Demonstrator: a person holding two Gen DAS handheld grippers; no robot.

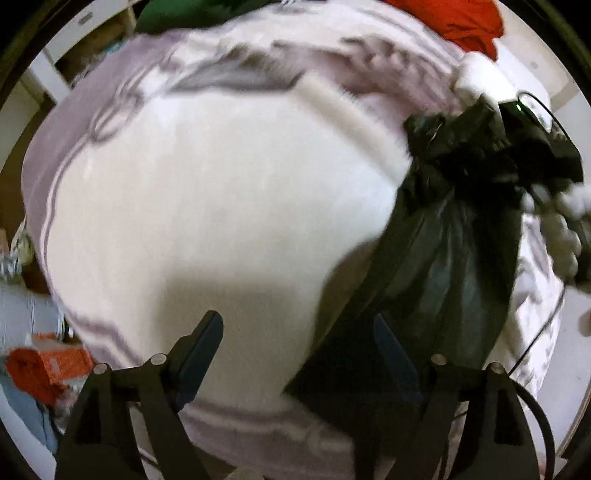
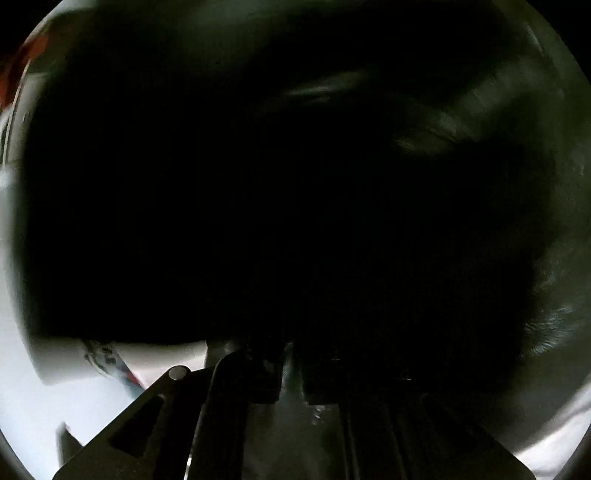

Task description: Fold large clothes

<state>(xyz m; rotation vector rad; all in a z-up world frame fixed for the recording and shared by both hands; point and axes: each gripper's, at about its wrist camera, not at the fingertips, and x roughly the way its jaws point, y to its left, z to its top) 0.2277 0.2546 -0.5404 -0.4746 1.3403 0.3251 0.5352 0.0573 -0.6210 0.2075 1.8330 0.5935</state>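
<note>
A dark, almost black garment (image 1: 454, 236) hangs bunched over a white and lilac blanket (image 1: 207, 206) in the left wrist view. My right gripper (image 1: 532, 140) shows there at the top of the garment, shut on it and holding it up. My left gripper (image 1: 299, 332) is open and empty, its fingers spread just below the garment's lower end. In the right wrist view the dark garment (image 2: 288, 184) fills nearly the whole frame, and my right gripper (image 2: 291, 369) has its jaws close together with the cloth between them.
A red cloth (image 1: 465, 22) and a green cloth (image 1: 192, 14) lie at the far edge of the blanket. An orange item (image 1: 44, 365) sits at the lower left among clutter. A thin black cable (image 1: 543, 325) runs along the right side.
</note>
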